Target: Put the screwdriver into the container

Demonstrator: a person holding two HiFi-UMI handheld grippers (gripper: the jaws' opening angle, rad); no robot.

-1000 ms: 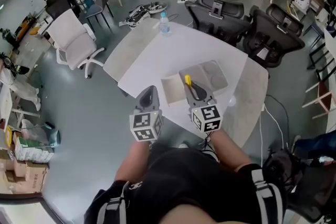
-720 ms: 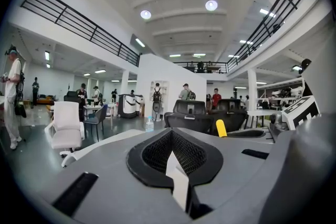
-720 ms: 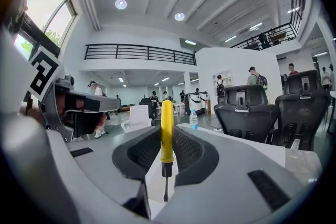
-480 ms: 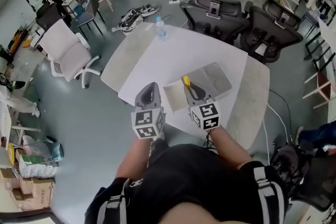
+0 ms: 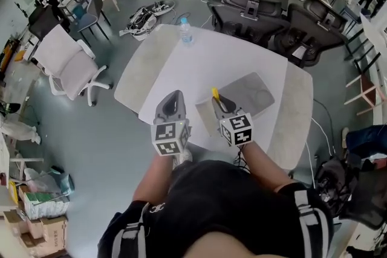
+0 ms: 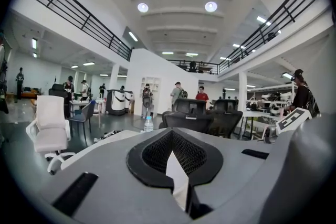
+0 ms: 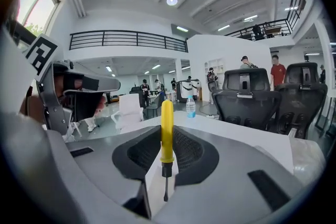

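Note:
My right gripper [image 5: 221,104] is shut on the screwdriver [image 5: 215,93], whose yellow handle sticks out past the fingertips. In the right gripper view the screwdriver [image 7: 167,128] stands between the black pads with its metal shaft pointing back at the camera. The white open container [image 5: 204,119] lies on the white table [image 5: 224,60] just left of that gripper, partly hidden by it. My left gripper [image 5: 173,106] hangs at the table's near edge, left of the container. Its jaws are shut with nothing between them, as the left gripper view [image 6: 173,139] also shows.
A grey mat [image 5: 251,92] lies beyond and right of the container. A water bottle [image 5: 186,31] stands at the table's far edge. Black office chairs [image 5: 254,9] line the far side, a white chair [image 5: 63,63] stands to the left, and people stand in the background.
The head view has shifted a little, so the table sits slightly differently in the picture. Both grippers keep about the same places, and the right one still holds the screwdriver.

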